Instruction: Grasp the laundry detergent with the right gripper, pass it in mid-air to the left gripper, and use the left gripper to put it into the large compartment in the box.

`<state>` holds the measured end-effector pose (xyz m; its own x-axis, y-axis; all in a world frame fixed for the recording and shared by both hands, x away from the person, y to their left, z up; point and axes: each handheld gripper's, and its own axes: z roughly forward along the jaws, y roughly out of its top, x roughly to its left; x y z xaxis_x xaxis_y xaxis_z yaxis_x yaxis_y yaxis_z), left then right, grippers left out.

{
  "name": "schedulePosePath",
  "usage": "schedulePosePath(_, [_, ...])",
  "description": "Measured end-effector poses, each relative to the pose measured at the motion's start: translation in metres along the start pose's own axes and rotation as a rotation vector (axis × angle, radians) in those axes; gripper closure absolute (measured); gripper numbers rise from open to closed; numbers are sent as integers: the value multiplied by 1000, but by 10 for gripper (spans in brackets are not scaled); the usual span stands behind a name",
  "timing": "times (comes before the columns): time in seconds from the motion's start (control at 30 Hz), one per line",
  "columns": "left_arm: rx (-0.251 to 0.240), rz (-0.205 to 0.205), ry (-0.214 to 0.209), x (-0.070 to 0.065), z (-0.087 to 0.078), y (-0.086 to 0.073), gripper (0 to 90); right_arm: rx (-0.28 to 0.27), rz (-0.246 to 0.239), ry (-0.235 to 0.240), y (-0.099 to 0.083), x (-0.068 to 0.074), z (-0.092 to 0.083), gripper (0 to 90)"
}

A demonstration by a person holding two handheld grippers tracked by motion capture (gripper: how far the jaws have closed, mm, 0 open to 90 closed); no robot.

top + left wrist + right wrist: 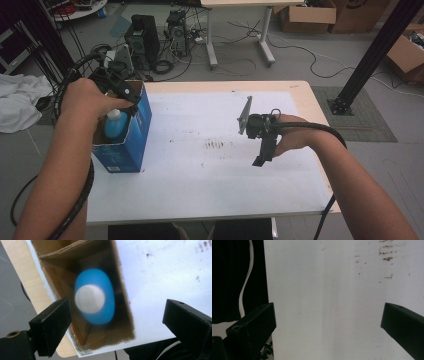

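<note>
Left gripper view: blue bottle (96,298) below open hand-held gripper (117,320).

A pale wooden table (305,95) carries a white sheet (210,175) over most of its top. Under the left gripper (122,95) an open blue carton (131,145) stands on the sheet. Brown smudges (215,145) mark the sheet just left of the right gripper (262,150).
</note>
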<state>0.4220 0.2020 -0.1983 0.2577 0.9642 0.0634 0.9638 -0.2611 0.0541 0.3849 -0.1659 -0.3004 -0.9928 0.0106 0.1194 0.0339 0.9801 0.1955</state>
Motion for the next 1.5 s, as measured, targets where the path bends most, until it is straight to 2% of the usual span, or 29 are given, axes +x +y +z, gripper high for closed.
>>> schedulePosePath(0.17, [-10,22,3,-5,-7,1,54,4,3,-1,0,1,-1,0])
schedulePosePath(0.43, [-10,32,20,-8,-12,1,39,5,2,-1,-1,1,-2,0])
schedulePosePath(0.5, [-7,47,21,-11,-13,1,14,4,4,0,-1,2,-2,0])
schedulePosePath(0.63, [-18,117,20,-19,-15,1,1,2,4,0,-2,2,-3,0])
schedulePosePath(0.73, [-30,195,9,-31,-16,3,1,5,2,0,-4,2,-3,0])
schedulePosePath(0.77, [-19,235,-6,-38,-15,4,1,9,9,-1,-4,2,-4,0])
schedulePosePath(0.8, [-1,255,-17,-43,-14,5,1,11,10,2,-4,2,-4,0])
schedulePosePath(0.9, [42,383,-48,-67,-4,5,1,11,8,-4,-5,2,-6,0])
schedulePosePath(0.93, [42,435,-63,-75,-3,5,1,14,13,-3,-5,2,-7,0])
schedulePosePath(1.03, [22,555,-89,-93,0,5,1,16,15,-5,-5,1,-8,0])
schedulePosePath(1.13, [33,655,-105,-109,3,3,1,28,18,-10,-5,1,-9,0])
schedulePosePath(1.23, [30,763,-127,-121,4,0,1,30,18,-11,-4,3,-11,0])
schedulePosePath(1.33, [3,857,-147,-127,4,-3,1,34,17,-13,-4,4,-13,0])
schedulePosePath(1.4, [9,905,-170,-130,4,-4,1,40,16,-14,-4,4,-14,0])
schedulePosePath(1.5, [21,961,-178,-133,6,-6,1,36,24,-16,-6,3,-16,0])
